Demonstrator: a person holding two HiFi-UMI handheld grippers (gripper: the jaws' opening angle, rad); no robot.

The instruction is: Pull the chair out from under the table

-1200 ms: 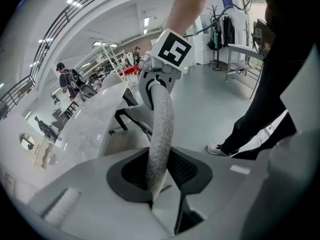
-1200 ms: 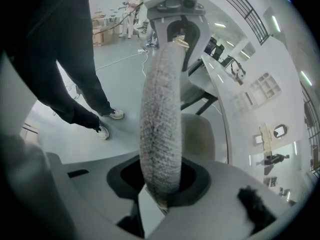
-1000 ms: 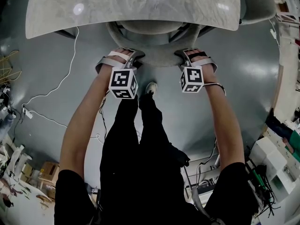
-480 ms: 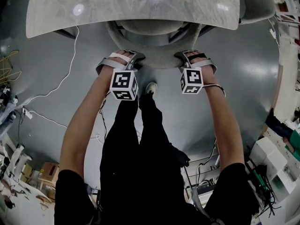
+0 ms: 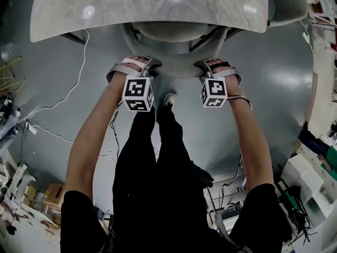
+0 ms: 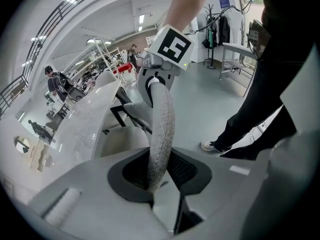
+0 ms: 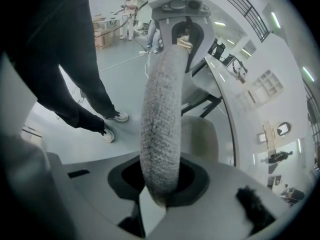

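The chair (image 5: 176, 57) sits at the top middle, mostly under the table (image 5: 147, 9); it is not pulled out yet; the left gripper (image 5: 151, 66) and right gripper (image 5: 203, 66) each pinch its back rim, jaws partly closed; the rim is grey, curved, fuzzy cloth; the pull is left to do

Grey glossy floor (image 5: 295, 83) with light glare. A marble-top table (image 5: 147, 7) stands on it. Chair (image 5: 174, 44) stands on the floor, seat tucked under the table's near edge. Second chair (image 5: 292, 4) at the table's right end. White cable (image 5: 79, 83) trails across the floor from under the table's left side. Person's white shoe (image 5: 169, 98) on the floor just in front of the table. Cardboard boxes (image 5: 52, 191) and clutter well away from the table, near-left. White shelving (image 5: 310, 186) near-right.
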